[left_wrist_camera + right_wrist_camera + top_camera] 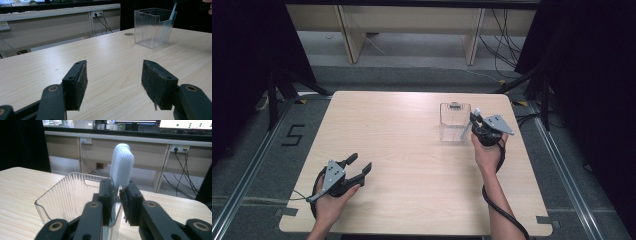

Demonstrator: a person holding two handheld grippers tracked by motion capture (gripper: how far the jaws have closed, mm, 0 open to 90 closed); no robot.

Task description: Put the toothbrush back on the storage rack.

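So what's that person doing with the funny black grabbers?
A person holds a grabbing tool in each hand at a wooden table. The right tool is shut on a pale blue toothbrush, holding it at the rim of a clear ribbed plastic box; the handle slants down into the box. The left tool hangs open near the table's front edge, holding nothing.

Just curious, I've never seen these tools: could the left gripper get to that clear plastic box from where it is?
Probably yes. The left gripper is open, and bare table lies between it and the clear box, though the right gripper holds a toothbrush at the box.
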